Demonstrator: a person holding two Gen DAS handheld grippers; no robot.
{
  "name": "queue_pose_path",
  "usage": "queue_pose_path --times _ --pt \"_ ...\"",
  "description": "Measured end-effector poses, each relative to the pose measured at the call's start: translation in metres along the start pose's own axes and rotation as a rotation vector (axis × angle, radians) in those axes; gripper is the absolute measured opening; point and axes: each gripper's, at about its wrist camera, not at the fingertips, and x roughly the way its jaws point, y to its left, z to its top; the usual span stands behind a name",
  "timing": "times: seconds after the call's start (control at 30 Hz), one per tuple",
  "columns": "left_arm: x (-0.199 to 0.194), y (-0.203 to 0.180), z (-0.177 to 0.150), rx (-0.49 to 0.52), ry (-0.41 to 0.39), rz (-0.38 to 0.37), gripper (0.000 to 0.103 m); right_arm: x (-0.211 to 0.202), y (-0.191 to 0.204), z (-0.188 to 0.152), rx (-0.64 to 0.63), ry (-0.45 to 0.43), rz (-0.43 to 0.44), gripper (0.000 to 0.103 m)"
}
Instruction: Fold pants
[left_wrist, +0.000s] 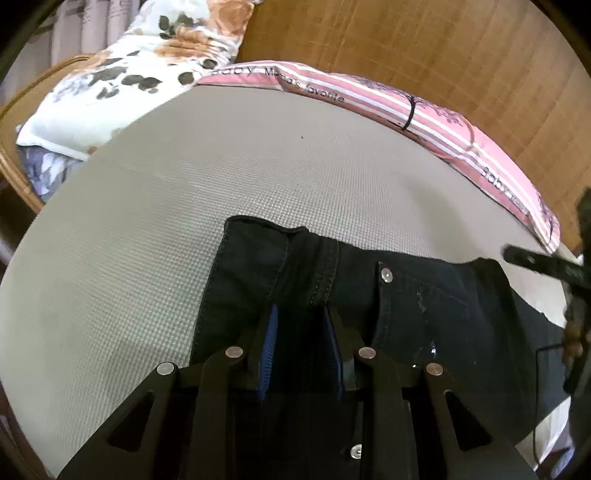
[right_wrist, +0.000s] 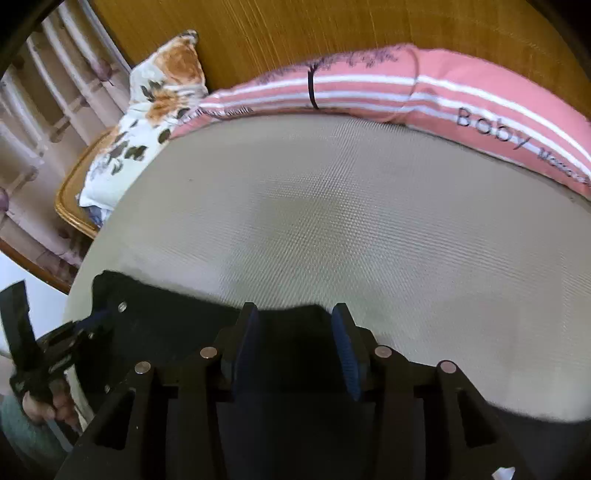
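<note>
Left gripper (left_wrist: 301, 314) and right gripper (right_wrist: 295, 314) fingers spread apart over black pants (left_wrist: 424, 295).

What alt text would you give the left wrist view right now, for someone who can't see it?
The left gripper, its blue-padded fingers slightly parted, sits over the waistband of dark pants spread on a grey textured mattress. A pink striped cushion and a floral pillow line the far edge against a wooden headboard. Part of the right gripper enters at the right edge.
</note>
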Motion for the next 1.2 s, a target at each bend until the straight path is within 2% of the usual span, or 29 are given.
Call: queue_pose_path --times 0.13,0.23,0.3,0.43,0.53,0.63,0.7,0.77,0.87,1.03,1.2 --pt "-0.019 -0.016 0.002 0.059 -0.063 0.049 0.028 -0.02 -0.012 -0.029 0.026 0.018 -0.016 0.04" --pt "-0.03 -0.026 0.002 0.079 -0.086 0.013 0.028 -0.023 -0.025 -0.052 0.049 0.041 -0.053 0.04" --pt "-0.03 -0.039 -0.001 0.109 -0.08 -0.028 0.028 -0.021 -0.036 -0.064 0.088 0.054 -0.061 0.04" --pt "-0.012 -0.059 -0.008 0.161 -0.028 -0.059 0.029 -0.012 -0.05 -0.074 0.124 0.041 -0.099 0.038" --pt "0.011 -0.059 -0.01 0.15 0.01 -0.016 0.028 -0.012 -0.055 -0.071 0.135 0.003 -0.102 0.037" --pt "0.012 -0.061 -0.011 0.157 -0.003 -0.006 0.028 -0.016 -0.057 -0.068 0.149 -0.021 -0.121 0.039" --pt "0.013 -0.065 -0.012 0.174 -0.001 0.018 0.029 -0.023 -0.063 -0.071 0.202 -0.029 -0.097 0.039" --pt "0.01 -0.067 -0.012 0.164 0.003 0.033 0.029 -0.039 -0.072 -0.081 0.256 -0.054 -0.062 0.039" --pt "0.002 -0.07 -0.014 0.155 -0.003 0.046 0.029 -0.068 -0.088 -0.1 0.313 -0.083 -0.065 0.039" --pt "-0.011 -0.098 -0.023 0.217 -0.015 -0.011 0.029 -0.134 -0.132 -0.148 0.467 -0.163 -0.11 0.04" --pt "-0.013 -0.153 -0.04 0.322 0.017 -0.116 0.03 -0.196 -0.189 -0.217 0.676 -0.243 -0.169 0.04"
